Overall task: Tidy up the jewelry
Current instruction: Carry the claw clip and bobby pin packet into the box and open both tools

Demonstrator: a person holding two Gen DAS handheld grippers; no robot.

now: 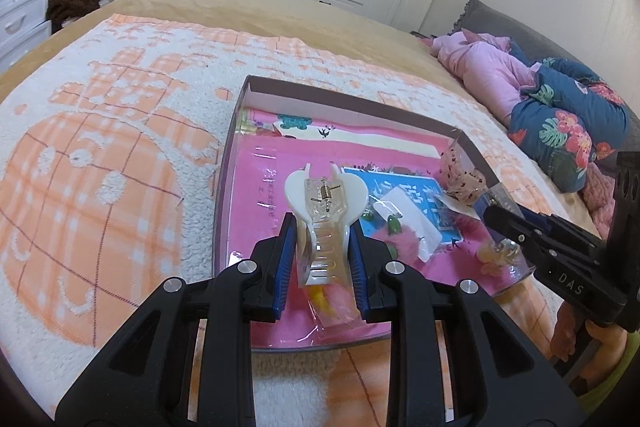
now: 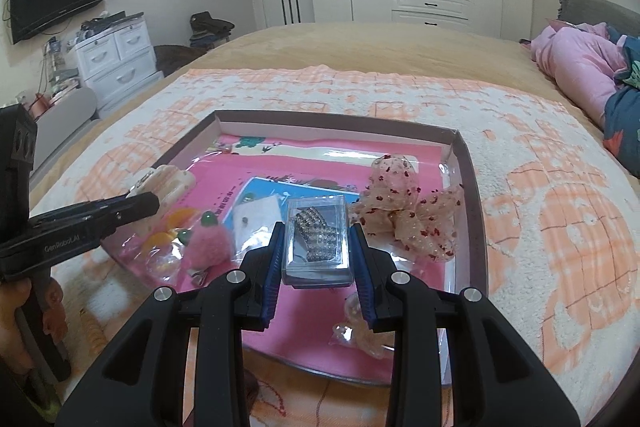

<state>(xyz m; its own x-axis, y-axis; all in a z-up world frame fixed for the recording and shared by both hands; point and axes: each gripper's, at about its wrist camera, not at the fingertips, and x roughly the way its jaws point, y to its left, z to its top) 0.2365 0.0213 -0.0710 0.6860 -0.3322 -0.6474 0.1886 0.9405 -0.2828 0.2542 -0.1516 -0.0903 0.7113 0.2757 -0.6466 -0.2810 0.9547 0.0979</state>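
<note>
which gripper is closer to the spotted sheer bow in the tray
Right. The right gripper, holding the clear box, sits just beside the spotted bow. The left gripper, clamping the white claw clip, is across the tray.

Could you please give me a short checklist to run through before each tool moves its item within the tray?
1. Left tool grips the white hair claw between both pads: ok.
2. Right tool closed on the clear box of rhinestone clips: cannot tell; the pads flank it, but contact is unclear.
3. Tray lies flat on the orange-and-white blanket: ok.
4. Free spot in the tray for the claw: ok, the pink lining at the far left is bare.
5. Tools clear of each other: ok, they are apart.
6. Sheer bow clear of the right tool: ok, beside it, not touching.
</note>
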